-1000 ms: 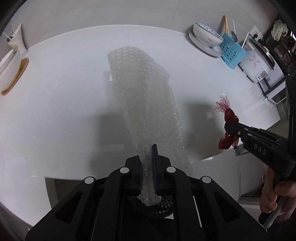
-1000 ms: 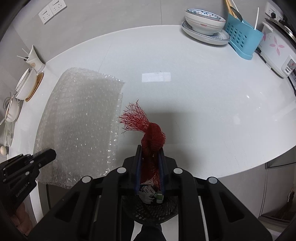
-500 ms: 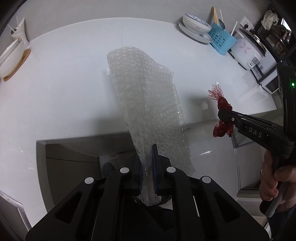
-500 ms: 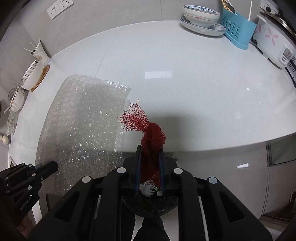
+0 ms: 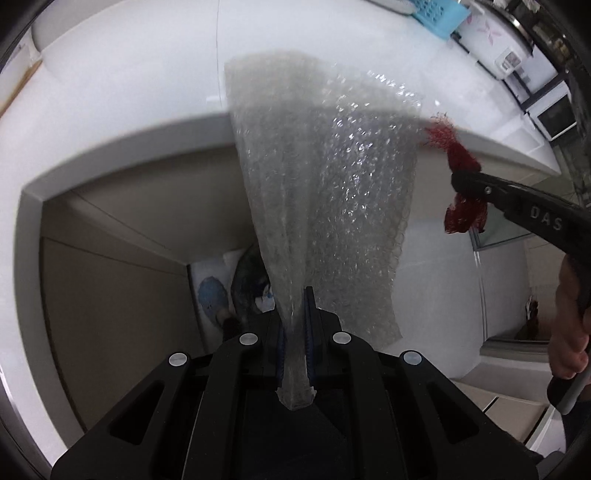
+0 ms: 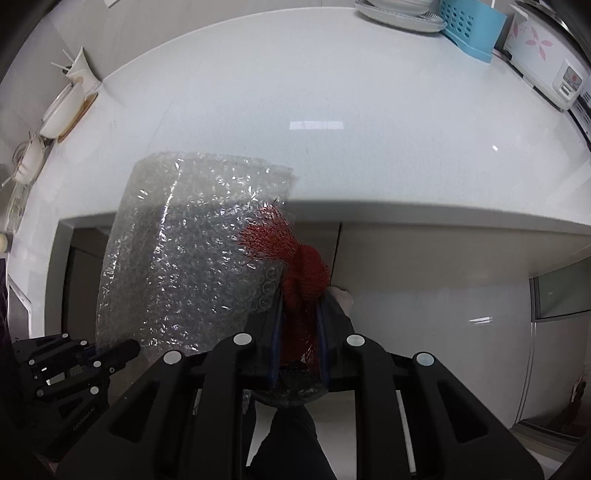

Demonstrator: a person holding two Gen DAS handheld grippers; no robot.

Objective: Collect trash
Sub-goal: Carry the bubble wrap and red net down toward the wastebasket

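Left gripper (image 5: 294, 325): fingers closed tight on the lower edge of a bubble wrap sheet (image 5: 325, 177), which fans up through the centre of the frame, lifted off the white table (image 5: 129, 74). Right gripper (image 6: 299, 325): fingers clamped on a bunched red mesh net (image 6: 295, 258), centre frame, its frayed end overlapping the sheet's right edge in that view. Upper right of the right wrist view: blue utensil rack (image 6: 472, 29), white rice cooker (image 6: 543, 66), stacked dishes (image 6: 399, 13) on the table.
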